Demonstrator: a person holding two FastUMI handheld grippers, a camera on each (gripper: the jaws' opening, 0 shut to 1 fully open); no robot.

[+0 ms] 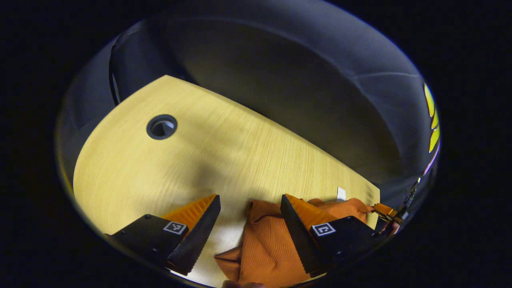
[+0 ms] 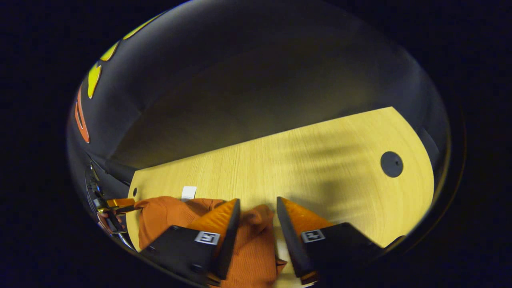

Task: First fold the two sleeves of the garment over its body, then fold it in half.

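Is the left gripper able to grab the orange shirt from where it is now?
Probably yes. The left gripper is open, and the orange garment lies bunched on the table right between and under its fingers, with nothing in the way. It looks to need only a short dip down.

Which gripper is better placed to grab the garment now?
Probably right. The right gripper is open with orange garment cloth lying between its fingers. The left gripper is open too, but the cloth sits towards one finger, bare table by the other.

Both grippers, left and right, have wedge-shaped jaws (square black-and-white markers on blocky bases).
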